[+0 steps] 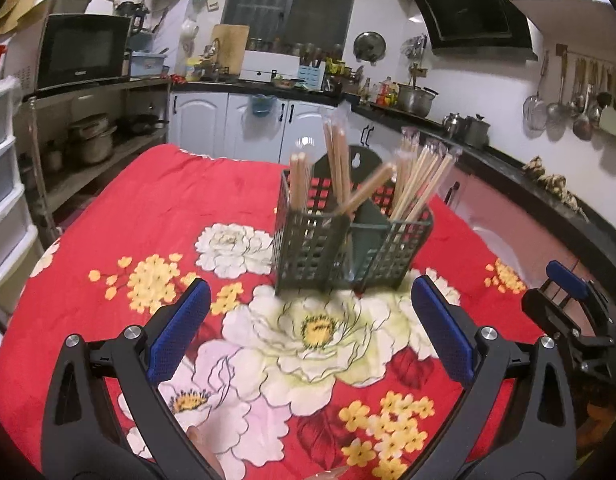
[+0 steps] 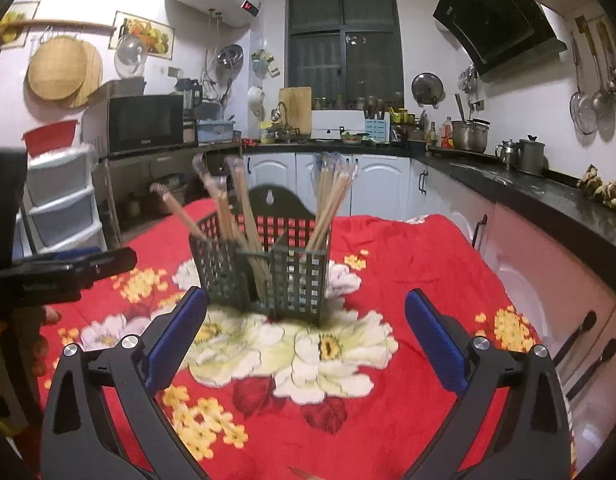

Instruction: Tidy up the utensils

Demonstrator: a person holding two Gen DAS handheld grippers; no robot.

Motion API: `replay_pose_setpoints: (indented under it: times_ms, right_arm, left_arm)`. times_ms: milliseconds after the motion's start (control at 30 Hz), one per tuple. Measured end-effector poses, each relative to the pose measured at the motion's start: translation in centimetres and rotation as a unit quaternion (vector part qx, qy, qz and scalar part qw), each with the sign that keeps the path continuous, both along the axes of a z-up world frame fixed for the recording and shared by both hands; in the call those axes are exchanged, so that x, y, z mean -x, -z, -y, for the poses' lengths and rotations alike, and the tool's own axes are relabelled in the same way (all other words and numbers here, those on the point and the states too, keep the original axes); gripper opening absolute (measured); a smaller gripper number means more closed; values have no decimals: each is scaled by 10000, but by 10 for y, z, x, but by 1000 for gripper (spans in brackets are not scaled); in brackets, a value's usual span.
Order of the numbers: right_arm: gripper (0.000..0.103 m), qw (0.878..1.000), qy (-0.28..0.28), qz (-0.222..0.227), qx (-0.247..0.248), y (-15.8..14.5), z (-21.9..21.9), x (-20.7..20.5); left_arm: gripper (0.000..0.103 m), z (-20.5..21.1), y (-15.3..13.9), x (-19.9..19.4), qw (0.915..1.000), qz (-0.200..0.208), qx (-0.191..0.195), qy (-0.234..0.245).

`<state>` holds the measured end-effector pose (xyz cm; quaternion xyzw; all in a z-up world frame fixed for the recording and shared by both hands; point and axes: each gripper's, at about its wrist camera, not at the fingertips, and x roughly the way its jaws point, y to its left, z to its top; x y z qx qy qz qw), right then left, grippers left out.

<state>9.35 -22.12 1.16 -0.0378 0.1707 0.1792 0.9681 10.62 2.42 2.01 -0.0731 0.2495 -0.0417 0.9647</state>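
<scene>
A dark green lattice utensil holder (image 1: 350, 244) stands upright on the red floral cloth (image 1: 147, 216). It shows in the right wrist view too (image 2: 267, 276). Several wrapped wooden chopsticks (image 1: 418, 178) stand in its two compartments, also seen in the right wrist view (image 2: 332, 200). My left gripper (image 1: 310, 324) is open and empty, just short of the holder. My right gripper (image 2: 305, 330) is open and empty, also just short of it. The right gripper shows at the right edge of the left wrist view (image 1: 568, 292). The left one shows at the left edge of the right wrist view (image 2: 67, 264).
A black counter (image 2: 528, 196) with pots runs along the right and back walls. A metal shelf with a microwave (image 1: 81, 50) and white plastic drawers (image 1: 3, 184) stand at the left. Ladles hang on the right wall (image 1: 580, 96).
</scene>
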Motion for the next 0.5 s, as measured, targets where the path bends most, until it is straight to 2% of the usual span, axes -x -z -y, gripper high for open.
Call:
replay_pose_setpoints:
  times_ms: [200, 433, 500]
  right_arm:
    - [97, 9997, 170, 198, -13, 15, -2, 14]
    - [97, 9980, 374, 409, -313, 20, 8, 26]
    - [97, 9973, 419, 547, -266, 20, 8, 30]
  left_arm:
    - [93, 6, 20, 13, 9996, 121, -225, -84]
    - [93, 12, 28, 24, 9976, 547, -324, -261]
    - [93, 15, 29, 28, 9970, 651, -345, -253]
